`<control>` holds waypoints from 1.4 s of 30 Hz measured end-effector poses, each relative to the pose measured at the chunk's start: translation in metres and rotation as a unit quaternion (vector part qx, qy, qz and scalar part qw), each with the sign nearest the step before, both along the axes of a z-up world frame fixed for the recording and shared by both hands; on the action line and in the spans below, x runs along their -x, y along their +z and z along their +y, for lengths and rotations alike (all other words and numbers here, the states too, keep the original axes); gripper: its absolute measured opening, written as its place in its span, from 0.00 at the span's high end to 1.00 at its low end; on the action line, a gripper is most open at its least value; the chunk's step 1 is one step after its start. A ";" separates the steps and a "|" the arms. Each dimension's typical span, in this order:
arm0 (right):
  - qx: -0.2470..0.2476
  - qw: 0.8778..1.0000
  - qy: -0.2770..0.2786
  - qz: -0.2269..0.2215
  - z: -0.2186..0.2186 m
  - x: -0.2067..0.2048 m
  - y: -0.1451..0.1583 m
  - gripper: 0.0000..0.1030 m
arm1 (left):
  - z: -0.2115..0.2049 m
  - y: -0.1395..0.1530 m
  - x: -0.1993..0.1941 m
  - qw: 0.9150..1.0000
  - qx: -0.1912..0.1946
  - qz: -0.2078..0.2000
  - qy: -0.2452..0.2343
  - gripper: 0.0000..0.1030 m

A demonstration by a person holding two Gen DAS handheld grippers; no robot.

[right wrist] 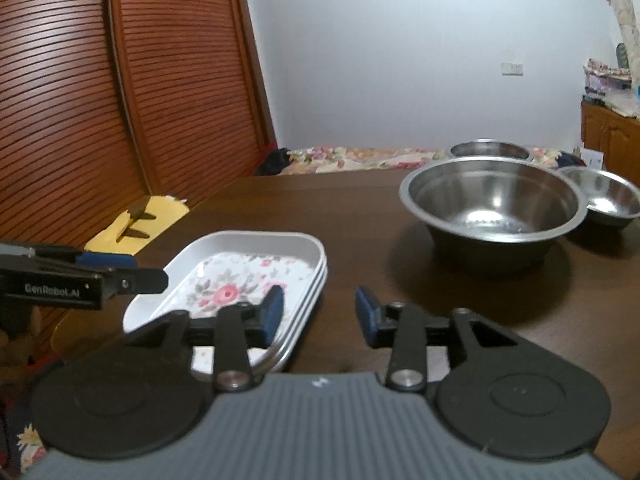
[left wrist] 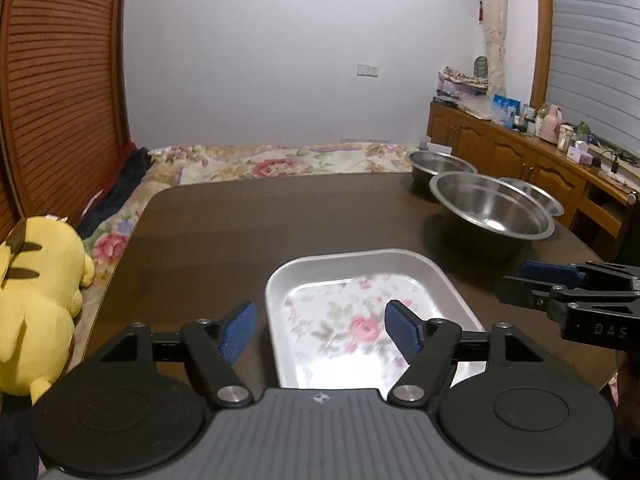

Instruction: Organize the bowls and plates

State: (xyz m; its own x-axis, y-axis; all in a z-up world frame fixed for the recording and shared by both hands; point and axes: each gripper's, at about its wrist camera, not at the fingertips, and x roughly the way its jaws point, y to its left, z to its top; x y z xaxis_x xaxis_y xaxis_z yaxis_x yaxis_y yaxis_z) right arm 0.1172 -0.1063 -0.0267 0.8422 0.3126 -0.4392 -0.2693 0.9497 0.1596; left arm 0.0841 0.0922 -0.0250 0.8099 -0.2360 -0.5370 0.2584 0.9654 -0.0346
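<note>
A wide stretch of bare dark table (left wrist: 248, 232) was seen from ten to twelve o'clock of the left gripper (left wrist: 320, 330), whose jaws were held apart over the stacked floral trays (left wrist: 400, 268). Passage toward one and two o'clock was blocked by the large steel bowl (left wrist: 492, 210), with two smaller bowls (left wrist: 440, 164) (left wrist: 536, 196) crowded just behind it. A clear lane of tabletop was left between trays and large bowl. At three o'clock, the right gripper (right wrist: 320, 312), also spread, was found close beside. A yellow plush toy (left wrist: 36, 292) was lodged off the table's edge at nine o'clock.
</note>
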 end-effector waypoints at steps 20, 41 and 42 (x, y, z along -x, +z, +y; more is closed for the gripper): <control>-0.002 0.995 -0.083 -0.058 -0.084 -0.006 0.023 0.34 | -0.094 0.017 -0.052 0.997 0.005 -0.031 -0.072 0.28; 0.004 0.997 -0.079 -0.014 -0.137 -0.077 -0.002 0.34 | -0.147 0.003 -0.118 0.996 0.029 0.020 -0.083 0.29; 0.003 0.997 -0.075 -0.014 -0.137 -0.079 -0.002 0.34 | -0.148 0.002 -0.120 0.996 0.030 0.023 -0.083 0.29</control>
State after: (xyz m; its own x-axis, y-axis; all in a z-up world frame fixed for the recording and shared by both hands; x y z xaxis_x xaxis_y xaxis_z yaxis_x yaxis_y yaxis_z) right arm 0.1962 -0.2435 -0.0291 0.8915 0.1800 -0.4156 -0.1289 0.9805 0.1482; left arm 0.2045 -0.0562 -0.0228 0.7319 -0.3977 -0.5533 0.4119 0.9051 -0.1057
